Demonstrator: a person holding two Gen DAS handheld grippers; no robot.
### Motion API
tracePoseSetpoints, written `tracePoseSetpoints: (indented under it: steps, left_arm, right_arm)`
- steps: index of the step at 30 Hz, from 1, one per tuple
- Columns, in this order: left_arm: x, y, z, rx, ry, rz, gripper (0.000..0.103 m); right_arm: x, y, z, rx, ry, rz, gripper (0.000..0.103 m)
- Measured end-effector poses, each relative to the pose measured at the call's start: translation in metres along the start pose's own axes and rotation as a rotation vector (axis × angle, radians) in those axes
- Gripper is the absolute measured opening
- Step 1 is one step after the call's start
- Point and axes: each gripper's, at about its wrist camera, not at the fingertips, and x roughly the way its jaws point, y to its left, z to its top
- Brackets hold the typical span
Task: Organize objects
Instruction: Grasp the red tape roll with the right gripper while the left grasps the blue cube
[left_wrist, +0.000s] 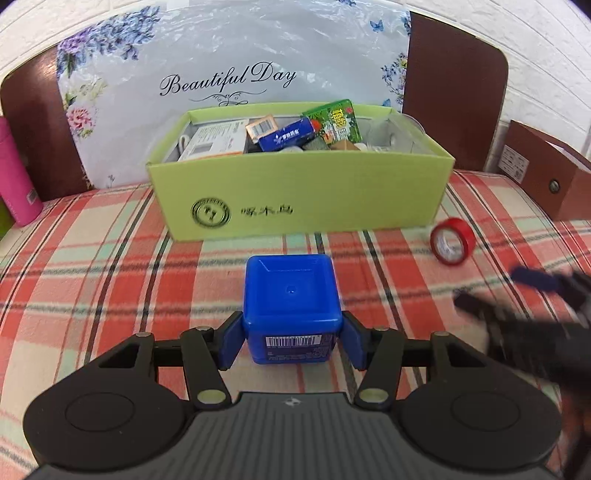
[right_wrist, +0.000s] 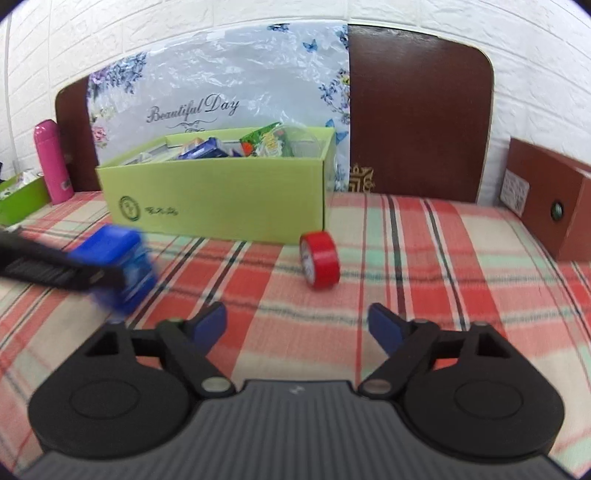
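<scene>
Left hand-held gripper (left_wrist: 291, 341) pinching blue jar (left_wrist: 291, 306) between its pads, lifted over plaid tabletop (left_wrist: 110, 280); green box (left_wrist: 299, 192) straight ahead, long side facing. Right hand-held gripper (right_wrist: 297, 326) spread wide, holding nothing; red tape (right_wrist: 320, 263) on edge just ahead, nearer this one.

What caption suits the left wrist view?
Left gripper clamps a blue square plastic jar before the green cardboard box; a red tape roll lies nearby.
</scene>
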Motion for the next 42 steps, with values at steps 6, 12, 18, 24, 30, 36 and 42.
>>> tracePoseSetpoints:
  steps: [6,12,18,24,30,36,42]
  left_arm:
    - [-0.013,0.011,-0.013,-0.033,0.012,0.000,0.058]
    - [-0.015,0.018,-0.018,-0.049,0.018,0.001,0.058]
    - [-0.017,0.020,-0.029,-0.046,0.036,0.016,0.064]
    - [-0.018,0.023,-0.031,-0.088,0.045,0.015,0.067]
    - [-0.014,0.019,-0.020,-0.081,0.003,0.044,0.074]
    - [-0.010,0.020,-0.023,-0.074,0.014,0.007,0.067]
    - [-0.005,0.021,-0.021,-0.080,0.020,0.018,0.067]
  right_arm:
    - [0.040,-0.008,0.019,-0.034,-0.008,-0.033,0.027]
    - [-0.005,0.048,-0.010,-0.406,-0.122,0.004,0.019]
    - [-0.038,0.062,-0.035,-0.343,-0.099,0.087,0.055]
    - [-0.023,0.049,-0.020,-0.148,-0.004,0.166,0.060]
    - [-0.004,0.055,-0.022,-0.098,0.087,0.179,0.046]
    - [-0.027,0.064,-0.035,-0.114,0.094,0.208,0.046]
    - [-0.031,0.072,-0.039,-0.113,0.084,0.189,0.060]
